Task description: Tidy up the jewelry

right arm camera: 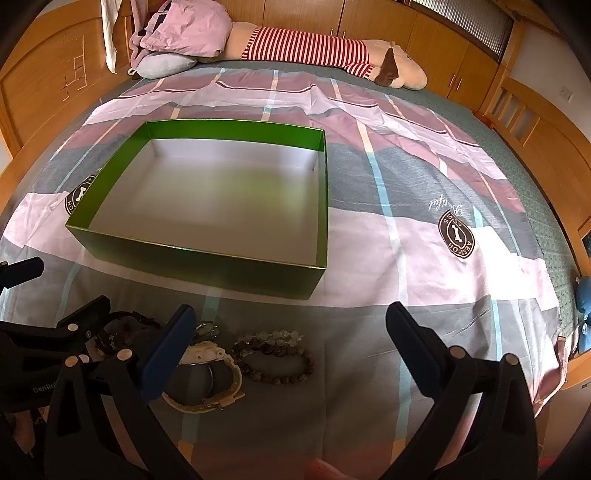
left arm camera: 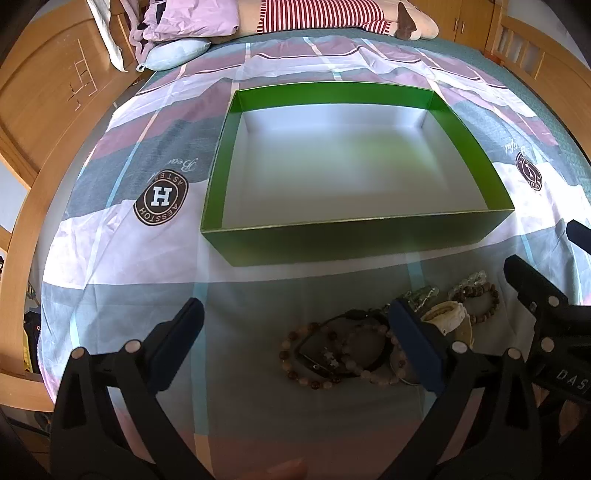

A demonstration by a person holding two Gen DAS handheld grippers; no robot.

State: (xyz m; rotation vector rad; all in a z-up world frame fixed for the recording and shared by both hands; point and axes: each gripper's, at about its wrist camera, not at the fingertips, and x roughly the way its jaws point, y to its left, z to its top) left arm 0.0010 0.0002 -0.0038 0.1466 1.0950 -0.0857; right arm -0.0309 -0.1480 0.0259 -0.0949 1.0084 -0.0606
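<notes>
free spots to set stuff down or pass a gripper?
Free: the whole floor of the green box; the bedspread right of the box; the strip between box front and jewelry. Crowded: the jewelry pile with cream watch and brown bracelet, both hand-held grippers' open fingers beside it.

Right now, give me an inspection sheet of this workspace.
Surface: bed sheet, striped, badge prints, wrinkled.
Job's things: green box open, nothing inside; pale bead bracelet, dark watch, cream watch, brown bead bracelet and clear beads heaped on the sheet in front of the box.
Clutter: pink bedding, striped plush toy at the far end.
Grippers: left claw open over the heap; right claw open, empty.
Cables: nothing seen.
Surroundings: wooden bed frame, cabinets.
</notes>
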